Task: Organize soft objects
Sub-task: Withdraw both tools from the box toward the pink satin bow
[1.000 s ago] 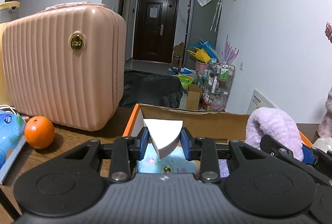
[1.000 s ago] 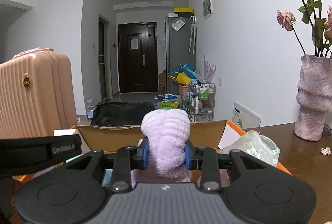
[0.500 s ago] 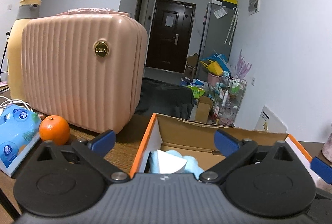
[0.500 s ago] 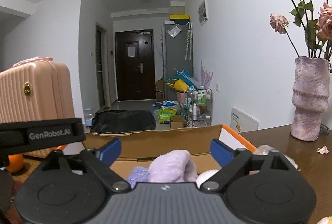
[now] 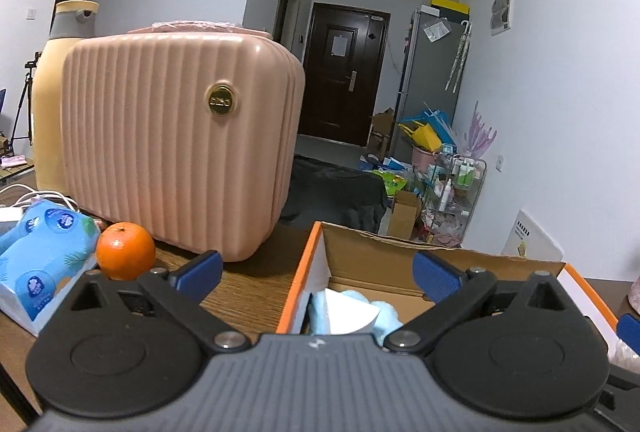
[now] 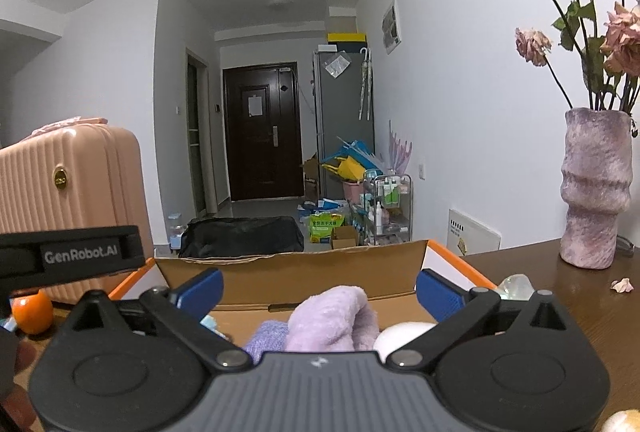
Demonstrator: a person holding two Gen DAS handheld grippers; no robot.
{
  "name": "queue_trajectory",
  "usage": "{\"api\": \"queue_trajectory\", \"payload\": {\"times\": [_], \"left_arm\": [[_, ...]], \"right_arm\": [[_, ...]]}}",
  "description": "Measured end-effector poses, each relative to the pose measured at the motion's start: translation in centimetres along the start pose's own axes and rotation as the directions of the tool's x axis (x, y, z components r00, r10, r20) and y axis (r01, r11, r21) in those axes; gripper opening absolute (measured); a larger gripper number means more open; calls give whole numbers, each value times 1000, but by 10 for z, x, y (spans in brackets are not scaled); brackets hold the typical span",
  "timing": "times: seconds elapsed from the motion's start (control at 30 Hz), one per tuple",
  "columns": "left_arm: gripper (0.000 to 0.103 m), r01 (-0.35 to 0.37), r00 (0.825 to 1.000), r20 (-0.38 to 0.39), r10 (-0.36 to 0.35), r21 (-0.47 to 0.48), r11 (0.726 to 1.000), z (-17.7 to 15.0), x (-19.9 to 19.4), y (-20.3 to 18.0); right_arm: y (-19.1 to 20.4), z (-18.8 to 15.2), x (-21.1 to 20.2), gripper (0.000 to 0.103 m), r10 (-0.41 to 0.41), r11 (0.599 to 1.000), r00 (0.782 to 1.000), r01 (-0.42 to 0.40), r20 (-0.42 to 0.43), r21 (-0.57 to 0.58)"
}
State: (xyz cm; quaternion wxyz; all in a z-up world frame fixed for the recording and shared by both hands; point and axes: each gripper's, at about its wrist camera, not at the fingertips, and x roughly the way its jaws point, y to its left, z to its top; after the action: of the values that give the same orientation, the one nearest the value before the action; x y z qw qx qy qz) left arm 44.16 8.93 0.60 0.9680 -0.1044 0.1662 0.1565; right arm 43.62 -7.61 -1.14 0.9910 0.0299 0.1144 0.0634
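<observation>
Both drops into the cardboard box (image 5: 376, 264) look done, and the next move likely calls for backing away to seek another soft item. The left gripper (image 5: 318, 270) stands spread wide, its jaws having just opened; the light-blue cloth (image 5: 384, 316) lies in the box below them. The right gripper (image 6: 319, 286), jaws likewise just opened, hangs empty above the lilac plush towel (image 6: 336, 324).

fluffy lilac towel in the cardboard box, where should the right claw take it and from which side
Take the fluffy lilac towel at its raised, rounded hump, coming down from above. That fold stands highest in the orange-edged cardboard box, clear of the white soft thing beside it, and is narrow enough for the open right claw.
</observation>
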Motion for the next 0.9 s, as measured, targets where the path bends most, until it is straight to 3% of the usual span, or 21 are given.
{"api": "queue_trajectory", "payload": {"times": [0.5,0.9], "left_arm": [[103,-11,1000,17,11,9,1000,-11,-41,21],[103,-9,1000,1,9,26,1000,-26,-80,34]], "right_arm": [[2,-9,-55,103,-5,996,997,13,78,-91],[-11,-20,-109,103,2,993,996,9,93,-119]]}}
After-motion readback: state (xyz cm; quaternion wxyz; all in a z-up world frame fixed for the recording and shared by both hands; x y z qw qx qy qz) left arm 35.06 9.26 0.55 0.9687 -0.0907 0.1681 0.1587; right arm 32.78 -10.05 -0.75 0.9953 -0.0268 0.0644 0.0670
